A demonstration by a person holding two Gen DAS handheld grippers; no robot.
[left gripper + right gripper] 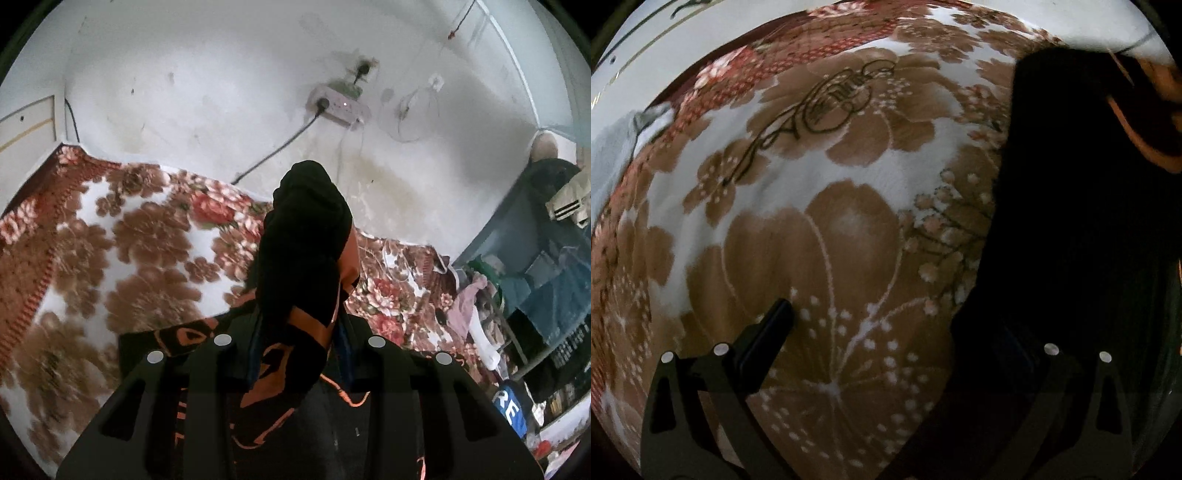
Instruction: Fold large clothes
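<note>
1. Left wrist view: left gripper (295, 325) with jaws clamped together on a bunched fold of the black garment with orange printed lettering (306, 236), lifted so the cloth stands up in a dark hump against the wall.
2. More of the same garment spread flat below and behind the jaws, lying on the plush floral blanket in brown, red and white (122, 236) that covers the bed.
3. Behind the bed, a stained white plaster wall (207, 85) with a white power strip (340, 105) fixed to it; a black cable (280, 147) plugged in, running down to the blanket's edge.
4. At far right, a blue metal shelf rack (517, 229), its tiers crowded with jumbled items: a pink cloth (465, 299), a white and black striped fabric (569, 206) on top, a dark bundle beside it. Contents lower down too blurred to name.
5. Right wrist view: right gripper (886, 354) low over the floral blanket (820, 240), jaws wide apart and holding nothing.
6. Left fingertip (775, 317) clearly visible against a large brown flower; the other lost in the dark mass of the black garment (1071, 221) filling the right side.
7. An orange band of the print (1137, 140) visible at upper right.
8. A strip of white wall along the top left edge.
</note>
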